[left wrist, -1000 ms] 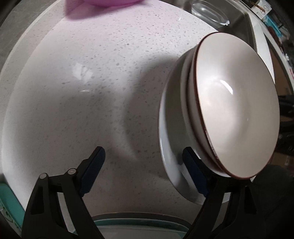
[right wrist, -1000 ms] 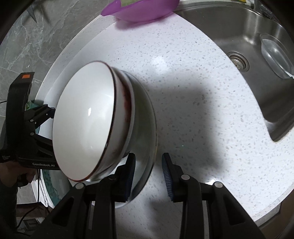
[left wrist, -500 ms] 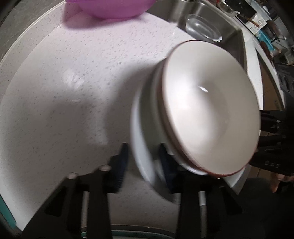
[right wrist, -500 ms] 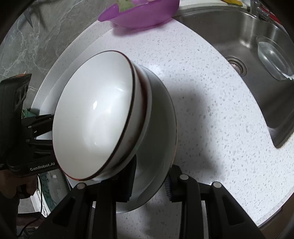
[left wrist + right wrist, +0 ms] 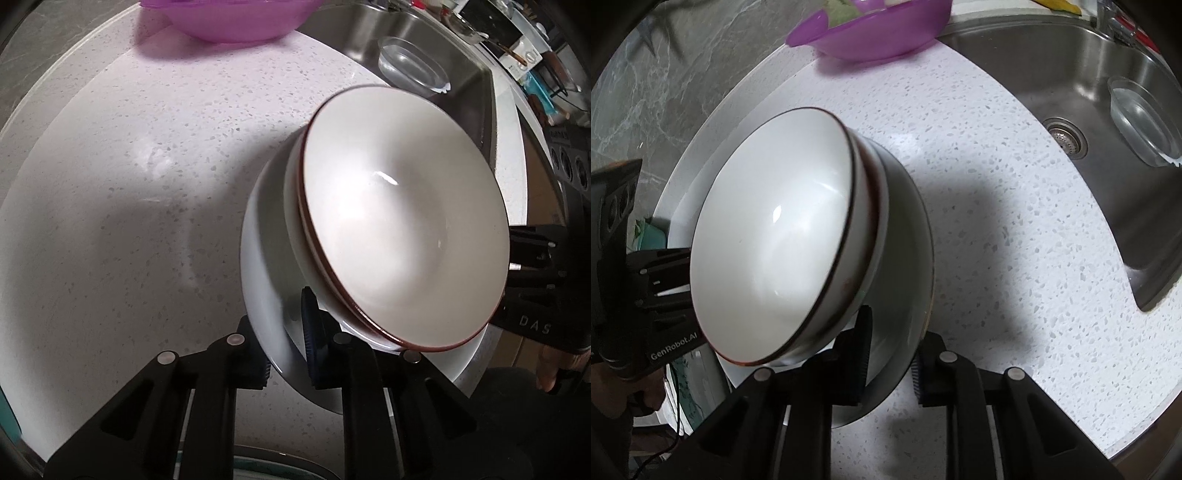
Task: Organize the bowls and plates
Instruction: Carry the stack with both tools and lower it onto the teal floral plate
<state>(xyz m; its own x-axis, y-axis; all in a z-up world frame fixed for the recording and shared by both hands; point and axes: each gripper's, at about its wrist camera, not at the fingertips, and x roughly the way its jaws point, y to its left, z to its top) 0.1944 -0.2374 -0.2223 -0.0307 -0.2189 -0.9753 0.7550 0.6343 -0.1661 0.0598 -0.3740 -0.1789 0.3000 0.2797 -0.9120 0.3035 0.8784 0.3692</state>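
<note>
A stack of white bowls with brown rims (image 5: 402,229) sits in a white plate (image 5: 266,280), held tilted above the speckled white counter (image 5: 129,206). My left gripper (image 5: 286,350) is shut on the plate's near rim. In the right wrist view the same bowls (image 5: 775,236) and plate (image 5: 905,266) show, and my right gripper (image 5: 890,358) is shut on the plate's opposite rim. Each gripper's body shows at the edge of the other view.
A purple plastic bowl (image 5: 225,18) stands at the back of the counter. A steel sink (image 5: 1089,88) lies to the right with a clear glass dish (image 5: 1145,122) in it. A teal item (image 5: 652,236) sits at the counter's left.
My left gripper was open a second ago and has closed on the plate's rim. The plate and bowls have lifted and shifted over the counter, held from both sides.
</note>
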